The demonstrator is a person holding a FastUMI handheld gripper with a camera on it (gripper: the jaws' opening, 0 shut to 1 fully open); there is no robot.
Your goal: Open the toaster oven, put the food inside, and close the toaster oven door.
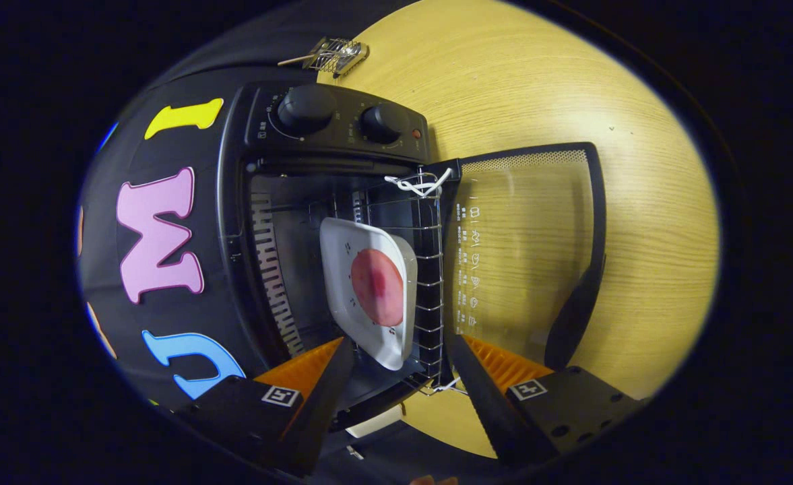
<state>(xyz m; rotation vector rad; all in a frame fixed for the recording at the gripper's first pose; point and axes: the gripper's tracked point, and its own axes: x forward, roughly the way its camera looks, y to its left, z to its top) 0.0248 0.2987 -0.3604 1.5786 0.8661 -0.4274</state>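
On the wooden table (537,81), plated food (377,286) lies beyond parted jaws.

The toaster oven (315,222) stands with its glass door (524,249) swung fully down onto the wooden table (537,81), and the view is rolled sideways. Inside, on the wire rack (430,269), sits a white plate (369,289) carrying a round pink piece of food (377,286). The gripper (399,384) is spread wide with nothing between its fingers, the plate just ahead of them. Two knobs (342,114) show on the control panel, and a small metal tool (332,55) lies on the table beyond the oven
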